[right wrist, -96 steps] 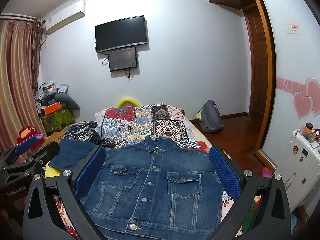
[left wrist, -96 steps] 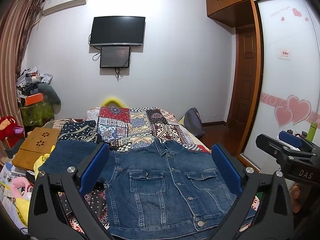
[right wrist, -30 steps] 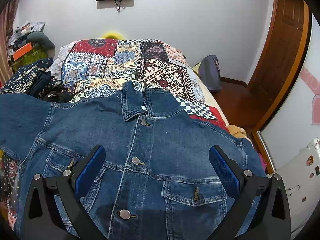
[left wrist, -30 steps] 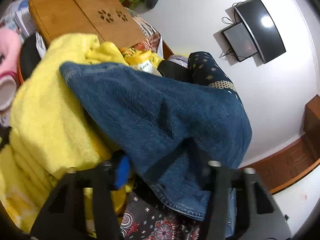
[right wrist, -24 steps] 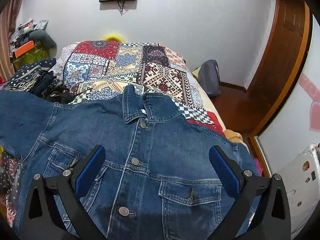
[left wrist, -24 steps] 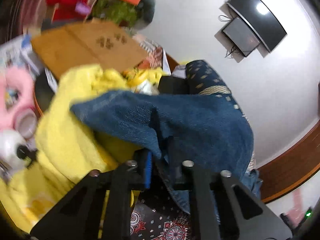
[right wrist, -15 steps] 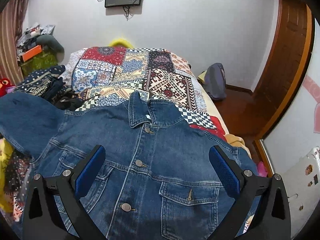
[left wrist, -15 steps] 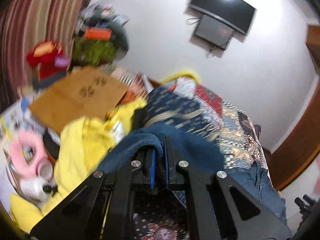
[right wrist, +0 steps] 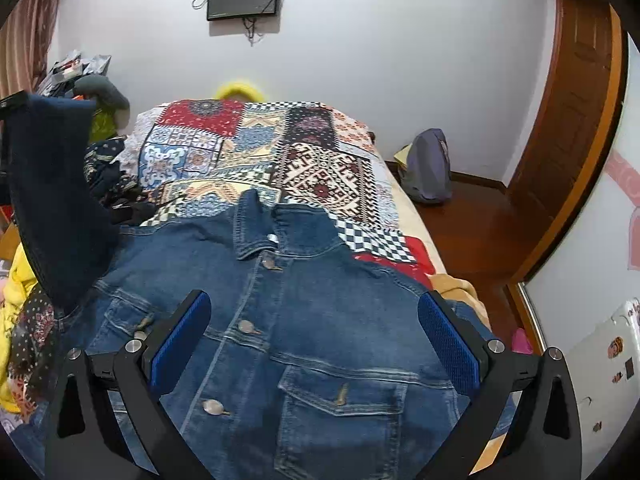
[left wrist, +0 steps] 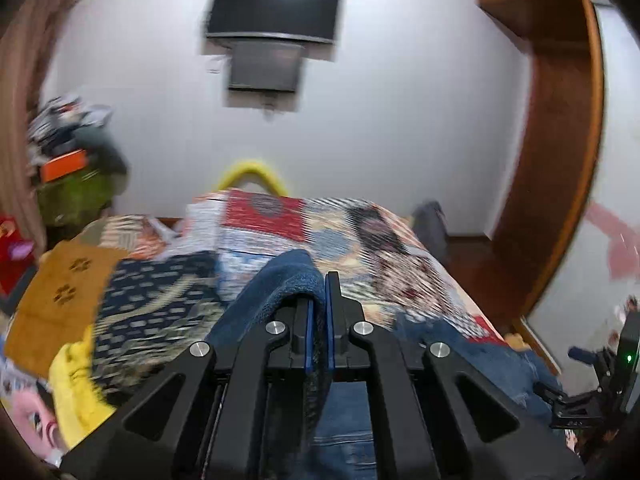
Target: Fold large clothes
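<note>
A blue denim jacket (right wrist: 304, 320) lies front up, buttoned, on the patchwork bed cover (right wrist: 248, 148). My left gripper (left wrist: 317, 312) is shut on the jacket's left sleeve (left wrist: 280, 280) and holds it lifted; the raised sleeve (right wrist: 52, 200) hangs at the left of the right wrist view. My right gripper (right wrist: 314, 344) is open and empty, hovering over the jacket's chest, above the buttons and the pocket (right wrist: 340, 396).
Yellow cloth (left wrist: 80, 384) and a wooden board (left wrist: 56, 300) lie left of the bed. Dark patterned clothes (right wrist: 108, 168) sit at the bed's left side. A grey backpack (right wrist: 428, 172) leans on the far wall. A wooden door (right wrist: 576, 100) stands right.
My left gripper closed on the sleeve beside the yellow cloth, then lifted it up and swung toward the bed. My right gripper stayed open and rose slightly over the jacket.
</note>
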The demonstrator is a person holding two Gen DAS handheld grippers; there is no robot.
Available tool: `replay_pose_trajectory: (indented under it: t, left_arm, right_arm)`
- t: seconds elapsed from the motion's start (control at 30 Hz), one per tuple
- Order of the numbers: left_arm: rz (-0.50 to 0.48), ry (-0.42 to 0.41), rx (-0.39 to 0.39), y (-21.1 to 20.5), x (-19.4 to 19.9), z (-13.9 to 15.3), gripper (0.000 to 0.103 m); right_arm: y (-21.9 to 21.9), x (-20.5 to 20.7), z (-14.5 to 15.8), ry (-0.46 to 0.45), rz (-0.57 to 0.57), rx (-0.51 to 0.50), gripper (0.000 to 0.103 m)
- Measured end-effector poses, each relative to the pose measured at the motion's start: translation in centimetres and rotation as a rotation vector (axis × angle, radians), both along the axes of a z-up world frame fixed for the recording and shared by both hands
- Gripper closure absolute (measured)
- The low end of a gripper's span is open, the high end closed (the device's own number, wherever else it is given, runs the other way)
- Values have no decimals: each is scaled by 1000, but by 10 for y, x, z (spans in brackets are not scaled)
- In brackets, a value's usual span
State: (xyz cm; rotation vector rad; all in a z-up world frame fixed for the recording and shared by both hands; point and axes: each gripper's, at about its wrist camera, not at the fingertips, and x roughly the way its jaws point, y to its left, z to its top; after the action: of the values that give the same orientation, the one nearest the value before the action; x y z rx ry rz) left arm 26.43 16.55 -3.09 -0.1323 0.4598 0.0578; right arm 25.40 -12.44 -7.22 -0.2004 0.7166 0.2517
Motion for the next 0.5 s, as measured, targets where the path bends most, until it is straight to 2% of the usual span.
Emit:
replay_pose_trajectory:
  t: [0.2,0.37,0.5]
  left_arm:
    - [-187,143,5,-92,45,-35,100]
    - [-303,309,62,-167,69,-96,100]
    - [-380,430,87,-204,70,-138,100]
  right_arm:
    - [-28,10,-10,43,-49,31,0]
    - [-46,16,-22,88,-86,55,0]
    - [-57,16,-33,118,-105,44,0]
